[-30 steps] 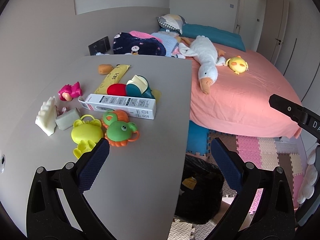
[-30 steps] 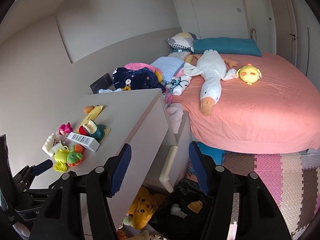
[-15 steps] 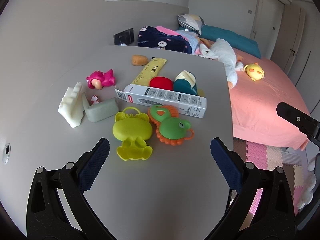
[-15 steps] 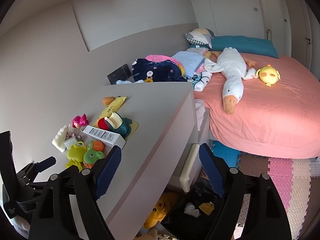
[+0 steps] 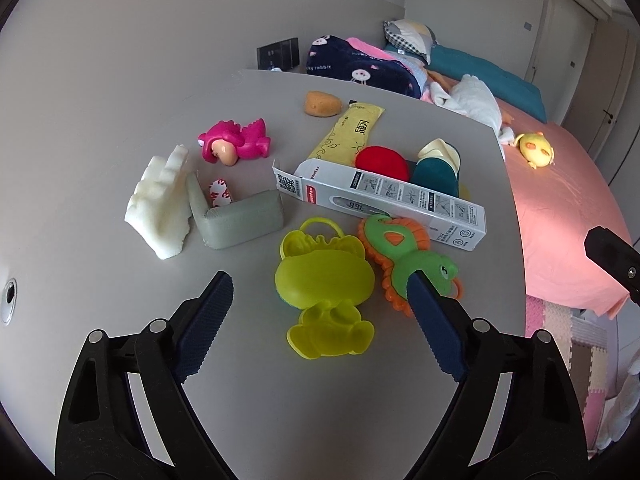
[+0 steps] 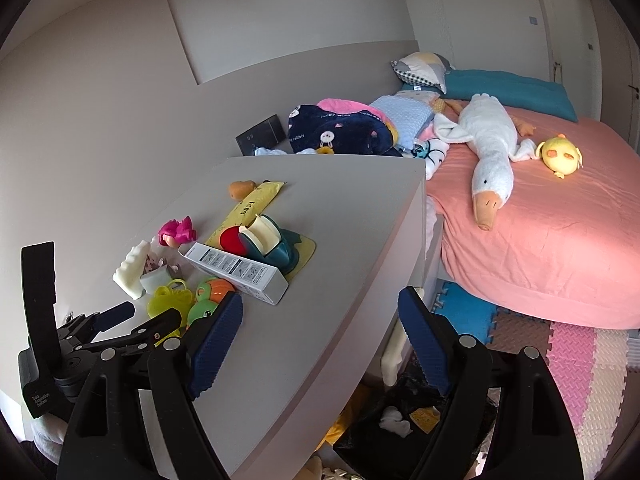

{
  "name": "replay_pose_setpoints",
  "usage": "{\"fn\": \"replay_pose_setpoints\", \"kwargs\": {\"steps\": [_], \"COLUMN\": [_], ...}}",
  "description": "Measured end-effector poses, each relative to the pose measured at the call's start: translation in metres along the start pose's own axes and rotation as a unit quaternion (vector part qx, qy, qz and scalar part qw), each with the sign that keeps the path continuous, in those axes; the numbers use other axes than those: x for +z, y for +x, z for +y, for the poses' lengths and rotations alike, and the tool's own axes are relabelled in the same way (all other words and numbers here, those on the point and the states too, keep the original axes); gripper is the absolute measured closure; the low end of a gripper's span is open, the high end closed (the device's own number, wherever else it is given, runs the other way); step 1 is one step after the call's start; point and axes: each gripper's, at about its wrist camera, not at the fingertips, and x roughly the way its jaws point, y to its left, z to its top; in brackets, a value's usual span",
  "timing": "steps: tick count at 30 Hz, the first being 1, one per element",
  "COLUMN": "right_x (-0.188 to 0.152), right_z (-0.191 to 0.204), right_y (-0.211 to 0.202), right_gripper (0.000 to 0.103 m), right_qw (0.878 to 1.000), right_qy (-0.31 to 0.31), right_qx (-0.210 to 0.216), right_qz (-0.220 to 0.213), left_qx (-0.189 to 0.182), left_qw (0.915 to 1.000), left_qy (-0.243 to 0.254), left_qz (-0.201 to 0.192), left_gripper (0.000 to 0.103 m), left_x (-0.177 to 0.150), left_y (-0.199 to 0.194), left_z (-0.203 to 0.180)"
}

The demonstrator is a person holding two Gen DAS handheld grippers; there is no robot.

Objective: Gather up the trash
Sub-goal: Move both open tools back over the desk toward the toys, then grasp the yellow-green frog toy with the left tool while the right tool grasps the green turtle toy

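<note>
On the grey desk (image 5: 120,100) lie a white thermometer box (image 5: 380,200), a yellow wrapper (image 5: 348,132), a white foam chunk (image 5: 160,200), a grey foam corner (image 5: 240,220) and a small tape scrap (image 5: 219,193). My left gripper (image 5: 318,284) hovers low over the desk, its jaws closing. A yellow frog toy (image 5: 324,276) lies between the fingers, and the pads do not press on it. My right gripper (image 6: 320,298) stands open over the desk's front corner, with nothing in it. A black trash bag (image 6: 400,420) sits on the floor below. The left gripper (image 6: 146,316) also shows in the right wrist view.
Toys crowd the box: a green turtle (image 5: 416,256), a pink figure (image 5: 236,142), a red ball (image 5: 382,162), a teal cup (image 5: 436,172) and an orange pear (image 5: 322,104). A pink bed (image 6: 560,240) with a goose plush (image 6: 492,148) stands right of the desk, above foam floor mats (image 6: 568,360).
The left gripper moved from the desk's edge in over the toys and came closer, and its jaws narrowed. The right gripper's jaws widened as it shifted towards the desk.
</note>
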Motion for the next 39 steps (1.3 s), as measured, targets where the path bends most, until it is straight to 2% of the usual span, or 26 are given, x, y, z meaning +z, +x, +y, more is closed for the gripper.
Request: {"fn": "replay_pose_setpoints", "kwargs": {"steps": [2, 6, 8, 10, 13, 19, 25, 32, 39], "right_x": [0.0, -0.001, -0.002, -0.003, -0.005, -0.008, -0.014, -0.017, -0.018], "right_z": [0.004, 0.01, 0.015, 0.02, 0.029, 0.051, 0.073, 0.095, 0.111], "right_y": [0.004, 0.012, 0.017, 0.022, 0.029, 0.041, 0.054, 0.081, 0.101], "right_gripper": [0.023, 0.023, 0.023, 0.023, 0.023, 0.023, 0.023, 0.023, 0.023], "right_qw": [1.0, 1.0, 1.0, 1.0, 1.0, 0.999, 0.997, 0.995, 0.993], "right_qy": [-0.002, -0.005, -0.007, -0.008, -0.01, -0.023, -0.036, -0.049, -0.075], "right_qx": [0.002, 0.006, 0.009, 0.012, 0.019, 0.031, 0.039, 0.032, 0.007], "right_qz": [0.002, 0.008, 0.012, 0.016, 0.022, 0.033, 0.047, 0.076, 0.095], "left_qx": [0.0, -0.01, -0.011, -0.006, -0.011, 0.003, 0.025, 0.02, 0.015], "left_qw": [1.0, 0.9996, 0.9994, 0.9995, 0.9996, 0.9997, 0.9993, 0.9981, 0.9975], "left_qy": [0.001, -0.005, -0.008, -0.004, -0.012, -0.022, -0.026, -0.058, -0.069], "left_qz": [0.006, 0.024, 0.031, 0.03, 0.025, 0.004, 0.0, -0.003, -0.002], "left_gripper": [0.023, 0.041, 0.041, 0.046, 0.046, 0.046, 0.046, 0.046, 0.046], "left_x": [0.002, 0.004, 0.004, 0.004, 0.002, 0.001, -0.004, -0.003, -0.002], "left_y": [0.007, 0.019, 0.024, 0.026, 0.022, 0.003, -0.01, -0.019, -0.02], "left_z": [0.001, 0.006, 0.008, 0.009, 0.016, 0.035, 0.059, 0.087, 0.094]}}
